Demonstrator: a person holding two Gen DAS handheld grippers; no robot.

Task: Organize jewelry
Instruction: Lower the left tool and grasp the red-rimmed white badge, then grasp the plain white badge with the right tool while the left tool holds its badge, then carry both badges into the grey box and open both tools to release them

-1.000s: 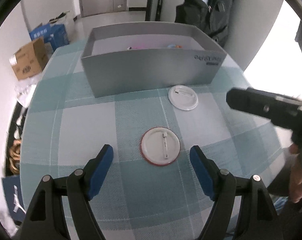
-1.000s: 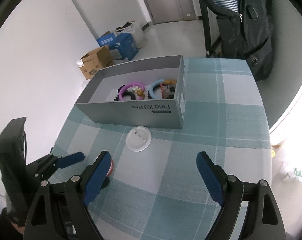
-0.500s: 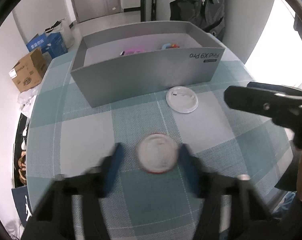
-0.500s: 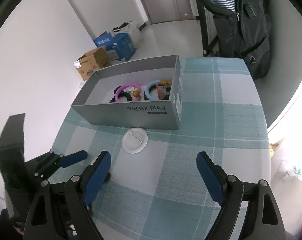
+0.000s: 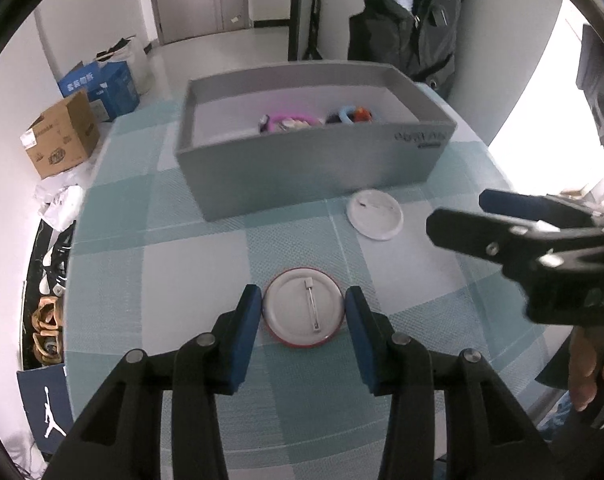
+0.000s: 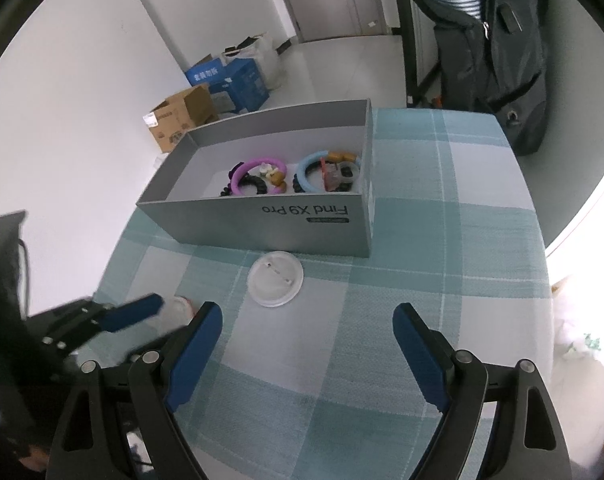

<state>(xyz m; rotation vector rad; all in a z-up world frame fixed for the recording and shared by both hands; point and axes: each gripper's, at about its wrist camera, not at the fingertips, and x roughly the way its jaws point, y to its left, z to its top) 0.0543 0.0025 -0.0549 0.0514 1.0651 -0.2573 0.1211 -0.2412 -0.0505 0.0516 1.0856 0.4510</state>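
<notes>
Left gripper (image 5: 304, 320) clasps the red-rimmed pin badge (image 5: 304, 312) between its blue pads, nearer than the grey box (image 5: 314, 160); right gripper (image 6: 308, 344) hangs spread wide, holding nothing.

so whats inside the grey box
In the grey box: a purple ring, a blue ring, black beaded bands and small amber pieces. The near wall hides the floor just behind it.

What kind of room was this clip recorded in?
Probably a lived-in home or small office room: a table with a checked cloth, a jacket hanging by the wall, and cardboard boxes left on the floor.
</notes>
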